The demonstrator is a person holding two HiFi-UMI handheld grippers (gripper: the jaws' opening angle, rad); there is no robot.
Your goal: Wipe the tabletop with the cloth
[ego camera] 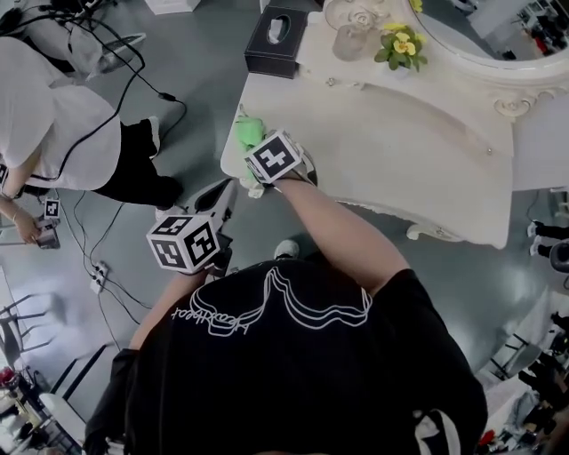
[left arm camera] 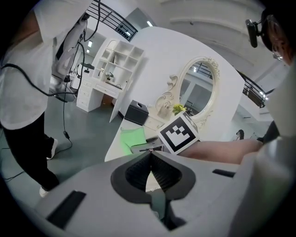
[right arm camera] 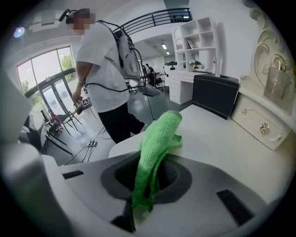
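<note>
The green cloth [ego camera: 248,131] lies bunched at the left corner of the white dressing table [ego camera: 400,160]. My right gripper [ego camera: 258,153] is at that corner, shut on the cloth. In the right gripper view the cloth [right arm camera: 155,148] runs up from between the jaws of my right gripper [right arm camera: 151,172] and droops onto the tabletop [right arm camera: 217,143]. My left gripper [ego camera: 228,190] hangs off the table's left edge, over the floor. In the left gripper view, the jaws of my left gripper [left arm camera: 150,156] meet with nothing between them, and the cloth [left arm camera: 132,138] shows beyond.
A black tissue box [ego camera: 276,40], a glass bottle [ego camera: 351,27], yellow flowers [ego camera: 401,44] and an oval mirror [left arm camera: 196,95] stand along the table's back. A person in a white shirt [ego camera: 53,124] stands at the left. Cables [ego camera: 98,267] lie on the grey floor.
</note>
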